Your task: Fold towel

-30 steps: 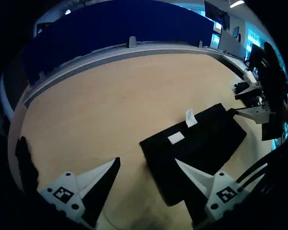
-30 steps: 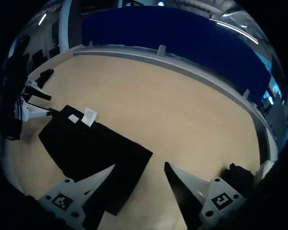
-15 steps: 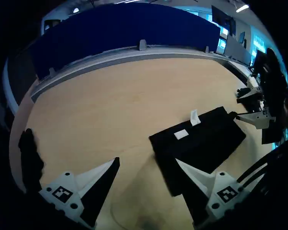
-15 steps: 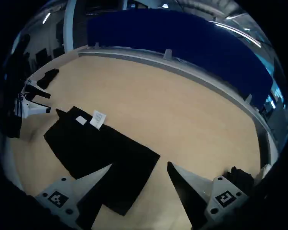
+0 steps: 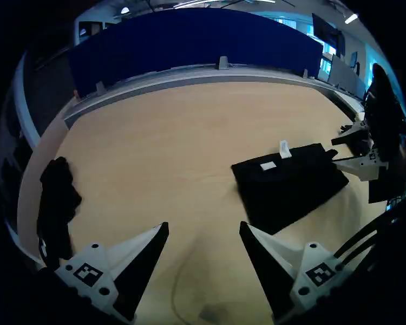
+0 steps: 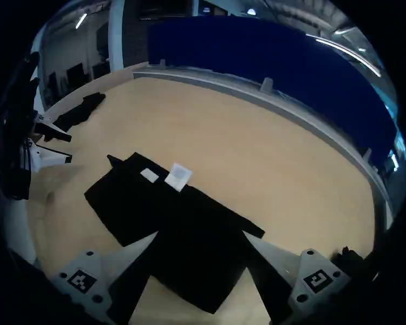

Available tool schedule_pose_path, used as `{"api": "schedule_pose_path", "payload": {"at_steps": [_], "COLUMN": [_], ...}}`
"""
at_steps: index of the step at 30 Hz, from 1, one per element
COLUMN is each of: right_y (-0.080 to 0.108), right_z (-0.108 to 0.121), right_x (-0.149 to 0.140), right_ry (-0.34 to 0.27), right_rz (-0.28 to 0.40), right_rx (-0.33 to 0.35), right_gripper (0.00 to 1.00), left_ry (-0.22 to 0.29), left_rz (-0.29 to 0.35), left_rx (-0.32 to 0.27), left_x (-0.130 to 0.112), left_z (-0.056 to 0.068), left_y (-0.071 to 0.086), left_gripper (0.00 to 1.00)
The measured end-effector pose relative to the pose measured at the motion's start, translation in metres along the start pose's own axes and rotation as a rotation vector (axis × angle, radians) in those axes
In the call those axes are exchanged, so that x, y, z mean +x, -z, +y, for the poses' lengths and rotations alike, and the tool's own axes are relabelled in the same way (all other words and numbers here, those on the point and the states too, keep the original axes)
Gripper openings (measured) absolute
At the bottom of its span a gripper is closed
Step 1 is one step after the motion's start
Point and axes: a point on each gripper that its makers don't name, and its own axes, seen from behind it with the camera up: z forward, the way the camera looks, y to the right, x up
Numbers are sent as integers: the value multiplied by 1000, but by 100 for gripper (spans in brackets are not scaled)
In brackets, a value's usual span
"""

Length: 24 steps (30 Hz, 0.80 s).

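Note:
A black towel (image 5: 289,184) lies flat and folded on the wooden table (image 5: 165,135), with two white tags (image 5: 268,166) near its far edge. My left gripper (image 5: 203,227) is open over bare table, to the left of the towel. In the left gripper view, the right gripper (image 5: 345,151) stands at the towel's far right corner, its fingers apart. In the right gripper view the towel (image 6: 187,233) stretches from the middle down between the fingers of my open right gripper (image 6: 202,238). The left gripper (image 6: 54,146) sits far off at the left.
A dark bundle of cloth (image 5: 57,200) lies near the table's left edge, seen again as a dark cloth (image 6: 78,111) in the right gripper view. Another dark heap (image 6: 354,257) sits by my right finger. A blue partition (image 5: 192,38) runs along the table's far side.
My left gripper has drawn away leftward, so the towel no longer lies under its right finger. My right gripper has come in over the towel, which now lies between its fingers.

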Motion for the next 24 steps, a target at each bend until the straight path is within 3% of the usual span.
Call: {"api": "schedule_pose_path", "payload": {"at_steps": [16, 24], "right_y": [-23, -30], "right_z": [-80, -98], "right_x": [11, 9], "right_ry": [73, 96], "right_rz": [-6, -23], "right_rx": [132, 167], "right_gripper": [100, 100], "left_ry": [111, 150], "left_rz": [-18, -16], "left_rx": [86, 110], "left_x": [-57, -68], "left_z": [-28, -37], "left_y": [47, 57], "left_gripper": [97, 97]}}
